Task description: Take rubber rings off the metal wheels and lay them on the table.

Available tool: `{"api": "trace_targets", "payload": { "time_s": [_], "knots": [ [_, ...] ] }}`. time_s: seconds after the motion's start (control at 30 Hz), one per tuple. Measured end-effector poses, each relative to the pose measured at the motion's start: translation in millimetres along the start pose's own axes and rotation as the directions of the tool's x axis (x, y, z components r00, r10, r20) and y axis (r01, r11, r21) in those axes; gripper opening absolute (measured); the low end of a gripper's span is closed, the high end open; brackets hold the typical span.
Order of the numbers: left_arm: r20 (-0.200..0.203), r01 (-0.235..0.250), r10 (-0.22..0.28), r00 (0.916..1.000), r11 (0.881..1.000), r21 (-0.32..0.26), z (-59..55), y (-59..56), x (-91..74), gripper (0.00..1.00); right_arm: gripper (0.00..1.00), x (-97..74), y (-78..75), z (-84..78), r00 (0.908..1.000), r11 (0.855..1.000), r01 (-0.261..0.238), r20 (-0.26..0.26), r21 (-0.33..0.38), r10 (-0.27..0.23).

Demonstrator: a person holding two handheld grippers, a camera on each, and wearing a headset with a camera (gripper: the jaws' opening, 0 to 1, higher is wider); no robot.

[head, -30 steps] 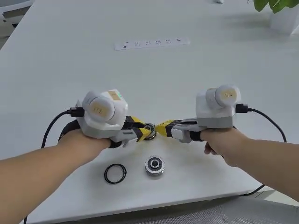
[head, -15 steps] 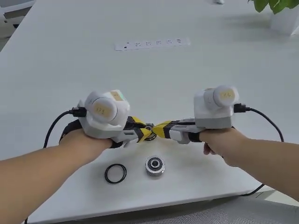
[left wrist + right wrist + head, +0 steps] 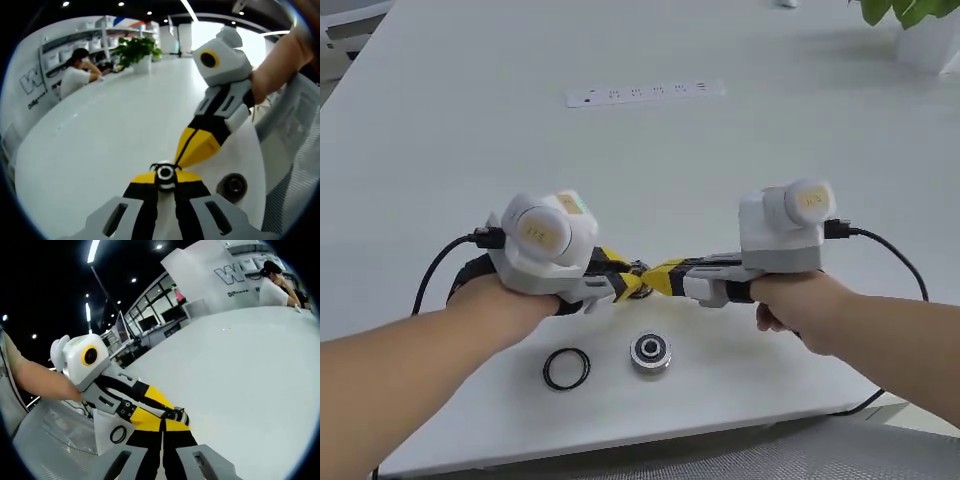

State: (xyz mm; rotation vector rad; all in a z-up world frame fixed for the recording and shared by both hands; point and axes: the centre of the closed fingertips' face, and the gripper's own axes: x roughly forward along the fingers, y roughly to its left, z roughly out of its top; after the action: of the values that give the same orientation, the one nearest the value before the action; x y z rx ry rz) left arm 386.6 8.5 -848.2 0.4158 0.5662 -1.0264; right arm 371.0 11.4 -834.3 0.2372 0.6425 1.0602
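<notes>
Just above the white table [image 3: 770, 130] a small metal wheel [image 3: 638, 280] hangs between both grippers' yellow tips. My left gripper [image 3: 625, 283] is shut on the wheel [image 3: 165, 176], whose silver hub faces the left gripper view. My right gripper [image 3: 662, 277] comes from the right, its tips [image 3: 179, 161] pinched on the black rubber ring [image 3: 163, 165] at the wheel's rim. In the right gripper view my right gripper [image 3: 161, 424] meets the wheel [image 3: 179, 416]. A bare wheel [image 3: 650, 352] and a loose rubber ring [image 3: 566, 369] lie on the table below.
The table's front edge runs just below the loose ring. A white power strip [image 3: 645, 93] lies far back at the middle, and a potted plant [image 3: 910, 15] stands at the far right corner. Black cables trail from both grippers. A person [image 3: 75, 75] sits at the table's far end.
The two grippers' tips have drawn slightly closer around the held wheel, which shows less now. The bare wheel and the loose ring on the table have not moved.
</notes>
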Motion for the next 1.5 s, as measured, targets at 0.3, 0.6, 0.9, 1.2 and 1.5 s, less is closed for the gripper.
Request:
{"api": "trace_targets", "payload": {
  "time_s": [0.3,0.6,0.9,1.2,1.5],
  "knots": [
    [0.000,0.000,0.000,1.0000,1.000,-0.002,0.7,-0.3,0.6,0.12,0.00,-1.1,-7.8,-1.3,0.9999,0.999,0.015,0.000,0.032,-0.015],
    [-0.001,0.002,-0.002,1.0000,1.000,-0.006,0.9,0.1,1.9,0.12,0.00,1.6,-3.2,5.6,0.9996,1.000,0.020,0.022,0.023,-0.020],
    [0.005,0.003,-0.003,1.0000,1.000,-0.007,2.7,-1.7,0.3,0.14,0.00,-1.6,-5.6,2.0,0.9987,0.998,0.048,0.011,0.041,-0.049],
    [0.014,0.028,-0.028,0.9995,0.999,-0.019,4.0,-4.3,-0.9,0.20,0.00,-1.1,-3.0,2.4,0.9989,0.998,0.047,0.007,0.036,-0.047],
    [0.050,0.040,-0.039,0.9980,0.999,-0.010,12.5,-6.2,-13.5,0.27,0.00,-1.9,-5.5,5.6,0.9987,0.998,0.048,0.015,0.037,-0.049]
  ]
}}
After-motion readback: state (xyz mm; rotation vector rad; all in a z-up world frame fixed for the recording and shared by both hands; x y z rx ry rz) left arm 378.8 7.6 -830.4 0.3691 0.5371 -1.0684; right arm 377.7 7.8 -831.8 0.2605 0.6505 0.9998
